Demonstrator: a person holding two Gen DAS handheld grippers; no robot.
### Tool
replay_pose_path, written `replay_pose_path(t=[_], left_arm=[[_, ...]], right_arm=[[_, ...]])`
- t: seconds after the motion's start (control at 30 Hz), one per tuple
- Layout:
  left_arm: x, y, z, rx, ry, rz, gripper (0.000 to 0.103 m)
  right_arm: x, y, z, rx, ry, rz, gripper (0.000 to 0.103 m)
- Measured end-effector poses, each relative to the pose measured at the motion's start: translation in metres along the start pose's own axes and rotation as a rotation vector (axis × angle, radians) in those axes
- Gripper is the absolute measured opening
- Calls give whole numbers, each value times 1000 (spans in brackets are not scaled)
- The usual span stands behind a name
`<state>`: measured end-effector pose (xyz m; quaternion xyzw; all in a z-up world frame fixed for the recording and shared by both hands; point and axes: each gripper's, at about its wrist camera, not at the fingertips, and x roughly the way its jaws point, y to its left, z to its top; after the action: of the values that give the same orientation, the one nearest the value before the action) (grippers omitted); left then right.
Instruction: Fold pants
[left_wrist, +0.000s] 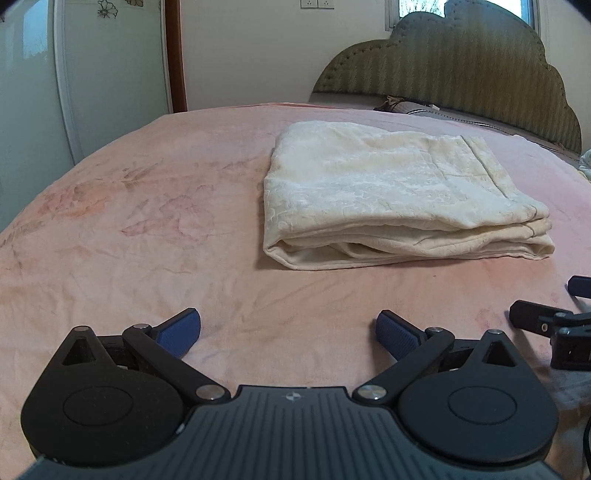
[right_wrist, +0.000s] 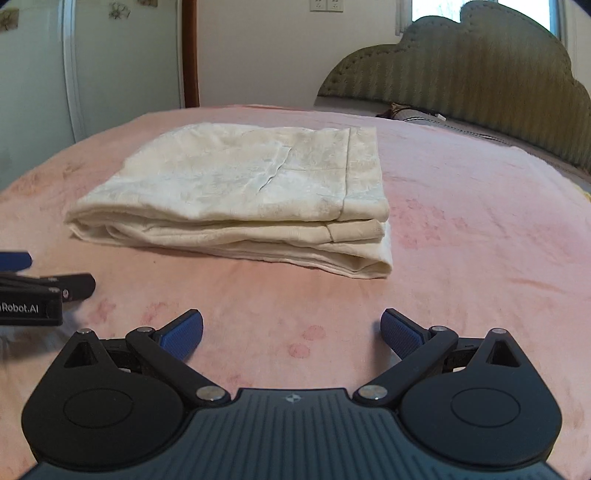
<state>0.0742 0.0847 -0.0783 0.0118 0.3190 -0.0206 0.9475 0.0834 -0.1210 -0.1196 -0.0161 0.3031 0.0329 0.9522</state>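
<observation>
Seemingly 1 folded pants (left_wrist: 399, 192), 2 empty grippers.

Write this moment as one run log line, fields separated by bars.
pants: folded, lying on bed | left gripper: open, holds nothing | right gripper: open, holds nothing | contact: none

The folded pants (left_wrist: 399, 195) lie on the bed (left_wrist: 147, 229), near its middle; the headboard (left_wrist: 461, 70) stands behind them, to the right; the left tongs (left_wrist: 288, 332) and the right tongs (right_wrist: 291, 332) sit side by side before the pants, apart from them, jaws spread; a door (left_wrist: 110, 55) stands beyond the bed, to the left.
</observation>
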Motion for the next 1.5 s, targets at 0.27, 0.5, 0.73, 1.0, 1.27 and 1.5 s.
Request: replay_pose_path(t=[0.27,0.5,0.73,1.0,1.27,1.5], left_arm=[[0,0,0,-6,-1,-4,103],[-1,0,0,0,-2,1,103],[0,0,1,-7,1,-4,103],[0,0,1,-7,1,-5,103],[0,0,1,-7,1,-5,103],[0,0,1,-7,1,-5,103]], right_arm=[[3,-3,-3,29,14,-6,103],[3,-4,-2,35,14,1,103],[3,-4,-2,36,14,2,103],[2,-2,-2,17,3,57,103],[0,13,-3,-72,7,100,103],[2,9,-2,-43,16,107,103]])
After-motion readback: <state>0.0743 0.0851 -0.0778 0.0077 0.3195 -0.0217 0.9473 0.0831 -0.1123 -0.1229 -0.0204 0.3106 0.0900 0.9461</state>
